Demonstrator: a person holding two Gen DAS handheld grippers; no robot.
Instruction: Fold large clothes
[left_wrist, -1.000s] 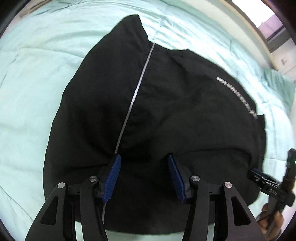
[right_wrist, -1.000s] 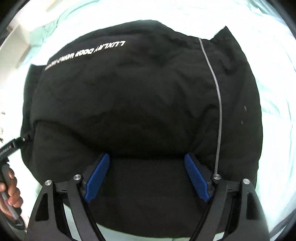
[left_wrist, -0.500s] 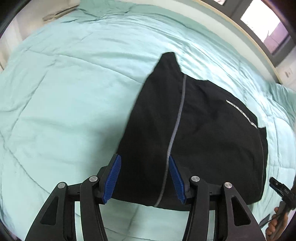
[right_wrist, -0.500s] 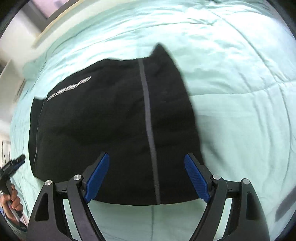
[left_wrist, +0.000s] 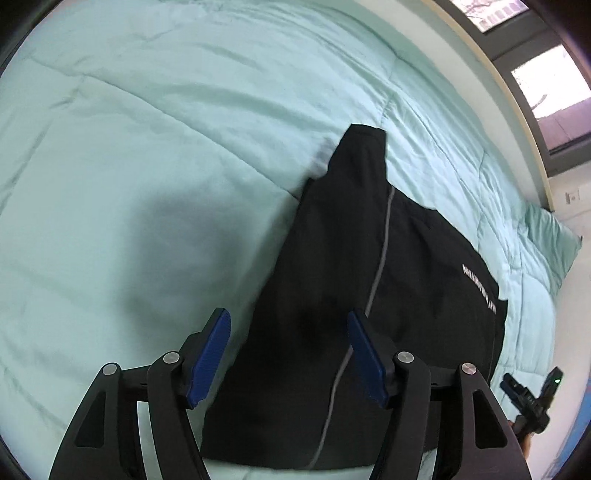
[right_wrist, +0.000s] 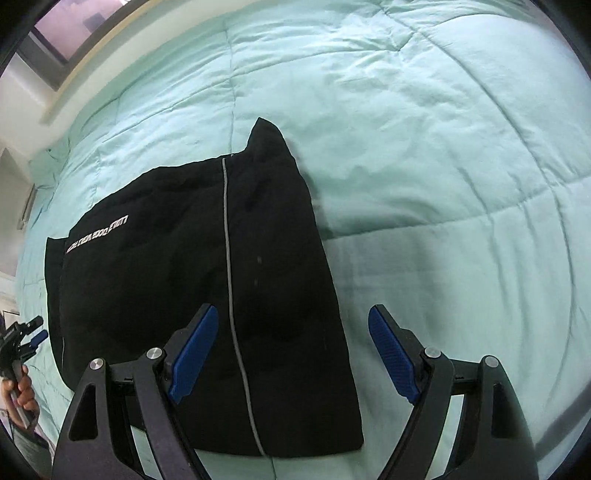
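Note:
A black garment (left_wrist: 424, 277) with a grey stripe and white lettering lies folded into a compact block on the mint green quilt (left_wrist: 147, 166). My left gripper (left_wrist: 288, 325) hovers above its near left edge. Its jaws are opening and grip nothing; the cloth only lies beneath them. In the right wrist view the same garment (right_wrist: 147, 277) fills the lower left. My right gripper (right_wrist: 291, 321) stands open over its near right edge, also holding nothing. Each view catches the other gripper at its border, the right gripper (left_wrist: 532, 398) here and the left gripper (right_wrist: 22, 339) there.
The quilt spreads wide on all sides of the garment. A window (left_wrist: 546, 85) and pale wall run along the far side of the bed, and a green pillow (left_wrist: 554, 236) lies at its end. A person's hand (right_wrist: 22, 391) holds the left tool.
Both grippers have drawn back from the garment, which now looks smaller with much more quilt showing. The left view has shifted toward its left edge, the right toward its right edge. The left jaws stand wider.

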